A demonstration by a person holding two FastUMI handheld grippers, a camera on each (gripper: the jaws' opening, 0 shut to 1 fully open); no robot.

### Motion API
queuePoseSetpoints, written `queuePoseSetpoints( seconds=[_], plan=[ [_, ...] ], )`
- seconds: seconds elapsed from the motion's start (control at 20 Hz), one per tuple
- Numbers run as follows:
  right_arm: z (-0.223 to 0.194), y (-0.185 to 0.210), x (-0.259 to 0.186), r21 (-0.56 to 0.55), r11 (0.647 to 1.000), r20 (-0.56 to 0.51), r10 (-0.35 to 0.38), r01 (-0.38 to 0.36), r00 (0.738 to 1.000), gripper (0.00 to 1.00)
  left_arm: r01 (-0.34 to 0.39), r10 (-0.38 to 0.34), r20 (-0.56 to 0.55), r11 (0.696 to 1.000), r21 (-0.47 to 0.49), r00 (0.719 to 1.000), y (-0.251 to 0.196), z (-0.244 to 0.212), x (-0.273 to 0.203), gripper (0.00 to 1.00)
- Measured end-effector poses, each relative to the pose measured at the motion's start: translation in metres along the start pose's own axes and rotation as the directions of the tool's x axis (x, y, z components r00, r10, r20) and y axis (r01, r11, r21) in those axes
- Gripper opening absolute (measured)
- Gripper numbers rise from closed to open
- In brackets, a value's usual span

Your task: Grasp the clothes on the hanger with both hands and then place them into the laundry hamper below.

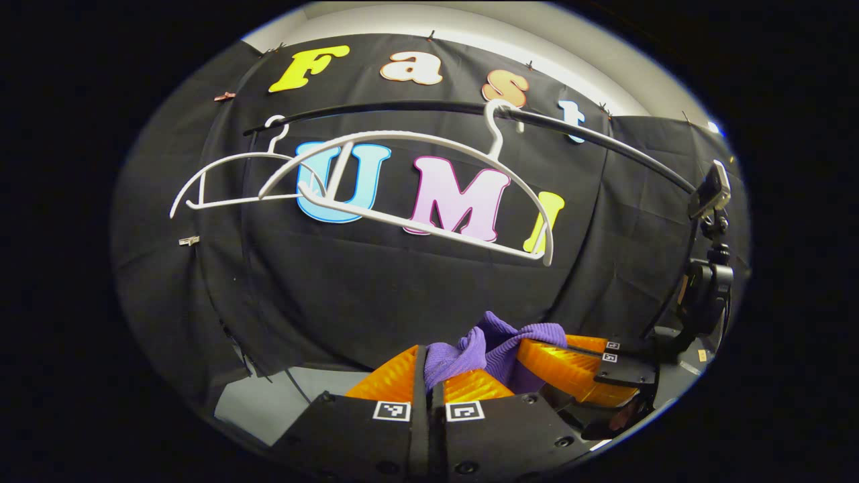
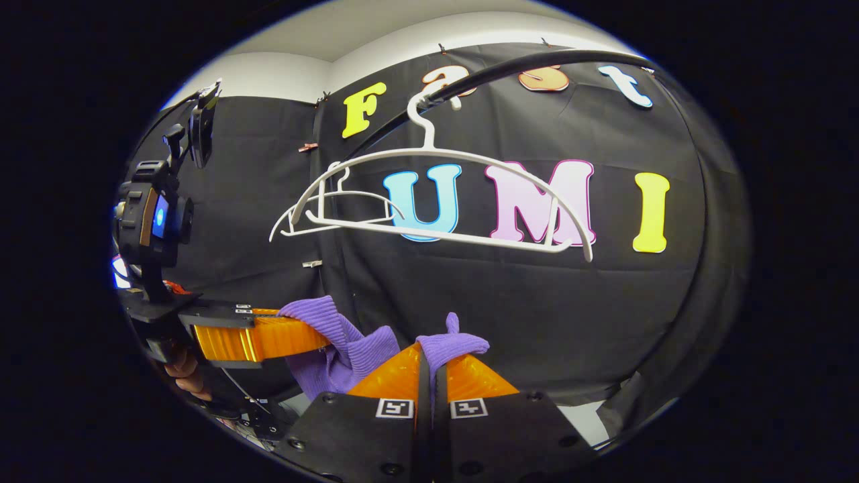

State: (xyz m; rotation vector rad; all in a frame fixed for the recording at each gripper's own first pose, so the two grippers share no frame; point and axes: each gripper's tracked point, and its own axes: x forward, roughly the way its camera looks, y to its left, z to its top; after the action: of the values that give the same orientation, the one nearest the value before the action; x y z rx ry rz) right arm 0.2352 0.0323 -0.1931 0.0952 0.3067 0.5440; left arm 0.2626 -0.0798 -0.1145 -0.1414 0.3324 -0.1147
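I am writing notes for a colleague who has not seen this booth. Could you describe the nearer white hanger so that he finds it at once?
Find the black rail that runs across the top of the booth's black cloth wall. Two bare white hangers hang from it; the nearer hanger hooks over the rail in front of the farther hanger. It looks larger and partly overlaps the other one.

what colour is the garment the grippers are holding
Purple, a ribbed knit garment; it shows best in the right gripper view, off the white hangers.
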Motion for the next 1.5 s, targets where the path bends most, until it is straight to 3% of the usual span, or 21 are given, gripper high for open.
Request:
queuePoseSetpoints(
  seconds=[0.25, 0.45, 0.6, 0.75, 0.95, 1.05, 1.1, 1.15, 1.3, 1.4, 1.5],
  plan=[
    [-0.089, -0.01, 0.01, -0.003, 1.0, -0.144, -0.023, 0.023, 0.989, 0.06, 0.007, -0.001, -0.131, 0.999, 0.052, 0.991, 0.005, -0.087, 0.024, 0.05],
    [-0.168, -0.025, 0.014, 0.019, 0.998, -0.287, -0.047, 0.054, 0.957, 0.06, 0.019, -0.006, -0.249, 0.999, 0.049, 0.969, 0.012, -0.158, 0.045, 0.05],
    [-0.228, -0.04, 0.019, 0.034, 0.994, -0.404, -0.081, 0.104, 0.911, 0.06, -0.007, 0.026, -0.343, 0.998, 0.055, 0.939, 0.023, -0.216, 0.061, 0.05],
    [-0.284, -0.05, 0.014, 0.017, 0.992, -0.526, -0.098, 0.125, 0.845, 0.06, -0.051, 0.066, -0.448, 0.998, 0.044, 0.892, 0.034, -0.271, 0.068, 0.05],
    [-0.318, -0.058, 0.004, -0.012, 0.993, -0.624, -0.102, 0.122, 0.775, 0.06, -0.067, 0.108, -0.544, 0.993, 0.094, 0.832, 0.044, -0.314, 0.079, 0.05],
    [-0.332, -0.056, -0.003, -0.007, 0.994, -0.677, -0.083, 0.107, 0.731, 0.07, -0.033, 0.086, -0.567, 0.994, 0.103, 0.819, 0.038, -0.324, 0.084, 0.07],
    [-0.335, -0.055, -0.005, -0.007, 0.994, -0.692, -0.084, 0.109, 0.717, 0.1, -0.016, 0.073, -0.57, 0.994, 0.104, 0.818, 0.035, -0.326, 0.087, 0.11],
    [-0.34, -0.059, -0.003, -0.008, 0.993, -0.693, -0.088, 0.114, 0.715, 0.15, -0.006, 0.066, -0.574, 0.994, 0.105, 0.816, 0.034, -0.327, 0.086, 0.32],
    [-0.335, -0.07, 0.001, -0.035, 0.988, -0.676, -0.136, 0.153, 0.724, 0.63, -0.012, 0.068, -0.587, 0.995, 0.098, 0.807, 0.037, -0.322, 0.084, 0.97],
    [-0.335, -0.075, 0.003, -0.037, 0.982, -0.672, -0.163, 0.188, 0.722, 0.93, -0.025, 0.065, -0.589, 0.997, 0.077, 0.805, 0.041, -0.328, 0.086, 0.95],
    [-0.331, -0.078, 0.001, -0.03, 0.975, -0.67, -0.183, 0.22, 0.719, 0.91, -0.032, 0.064, -0.589, 0.997, 0.065, 0.806, 0.044, -0.326, 0.083, 0.96]
  ],
)
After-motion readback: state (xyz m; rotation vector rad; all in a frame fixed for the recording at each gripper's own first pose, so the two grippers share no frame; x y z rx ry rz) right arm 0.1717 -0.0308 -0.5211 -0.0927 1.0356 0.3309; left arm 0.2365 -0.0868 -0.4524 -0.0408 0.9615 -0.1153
